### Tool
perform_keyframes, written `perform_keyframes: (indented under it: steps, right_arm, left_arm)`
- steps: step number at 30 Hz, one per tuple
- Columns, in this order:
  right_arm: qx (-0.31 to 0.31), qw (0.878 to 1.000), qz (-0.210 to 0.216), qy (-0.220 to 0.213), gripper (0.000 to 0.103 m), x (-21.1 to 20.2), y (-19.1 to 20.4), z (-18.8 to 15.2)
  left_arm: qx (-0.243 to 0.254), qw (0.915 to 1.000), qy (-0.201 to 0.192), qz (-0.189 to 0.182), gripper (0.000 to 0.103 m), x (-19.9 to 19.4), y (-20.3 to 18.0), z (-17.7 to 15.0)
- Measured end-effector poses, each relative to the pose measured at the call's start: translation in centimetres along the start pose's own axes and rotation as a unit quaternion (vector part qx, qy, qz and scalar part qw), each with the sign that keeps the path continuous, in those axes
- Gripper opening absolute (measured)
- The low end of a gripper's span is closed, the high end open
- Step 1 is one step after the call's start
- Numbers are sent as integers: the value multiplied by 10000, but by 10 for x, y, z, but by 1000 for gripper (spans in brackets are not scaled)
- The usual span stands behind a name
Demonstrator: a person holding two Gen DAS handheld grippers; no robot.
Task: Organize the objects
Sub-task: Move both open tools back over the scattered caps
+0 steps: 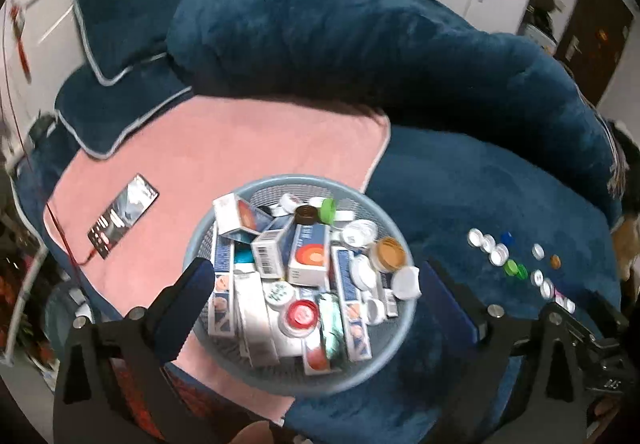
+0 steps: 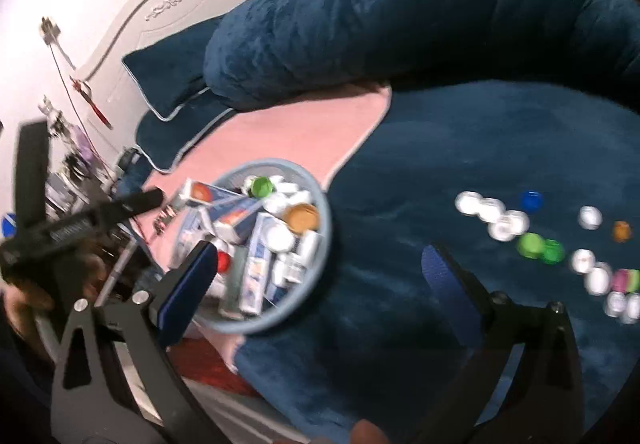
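Both of your views are smeared by motion, so the print on the cartons is unreadable and the small caps read mostly as bright blobs. The round blue mesh basket is your landmark: it sits on the bed, half on the pink blanket and half on the dark blue bedspread, and its near rim is partly covered by your left gripper, whose fingers stand wide apart with nothing between them but the basket below. Inside it the white-and-blue cartons lie heaped; most run lengthwise from the near rim toward the far one, a few tip crosswise on top, and jars and lids fill the right half, a tan-lidded jar and a red lid among them. Right of the basket, loose bottle caps lie in a rough row on the bedspread: white, green, blue, one orange. Left of it on the blanket lies a phone, its long axis slanting away from the basket. Your right gripper also points steeply down, fingers spread and empty, basket to its left, caps to its right. The pink caps at that view's edge may be two or three; I cannot tell.
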State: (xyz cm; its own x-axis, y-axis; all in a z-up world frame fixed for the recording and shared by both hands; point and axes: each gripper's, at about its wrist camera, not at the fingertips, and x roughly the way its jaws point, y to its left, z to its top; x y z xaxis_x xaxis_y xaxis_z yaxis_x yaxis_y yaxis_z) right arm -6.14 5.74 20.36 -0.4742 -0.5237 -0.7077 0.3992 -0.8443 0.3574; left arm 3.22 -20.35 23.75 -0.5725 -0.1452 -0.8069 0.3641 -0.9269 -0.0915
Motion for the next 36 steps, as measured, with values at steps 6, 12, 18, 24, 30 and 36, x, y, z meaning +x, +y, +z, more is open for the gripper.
perform_keyframes:
  steps: [6,12,18,24,30,36]
  right_arm:
    - [148,9990,-418,11,103,-29,-22,-5]
    - [727,9931,-914,55,103,-63,-74,-3]
    - [1165,9818,-1501,18,103,-99,-134,0]
    - [1238,9736,-1907,222,103,-97,-186,0]
    - [1205,9677,-2117,646,103,-48,-227,-20]
    - [662,9631,-2366,1104,103,-6,-242,-27]
  left_arm:
    - [337,9982,179,-464,102,4,-50,1]
    - [732,9904,776,-883,102,48,-118,-3]
    - [934,9809,1200,-1217,102,94,-193,-5]
    - [889,9754,1322,-1522,102,131,-235,-24]
    - [949,9721,1631,-1396,102,164,-256,-36]
    - [1007,9669,1957,-1294,102,186,-262,-49]
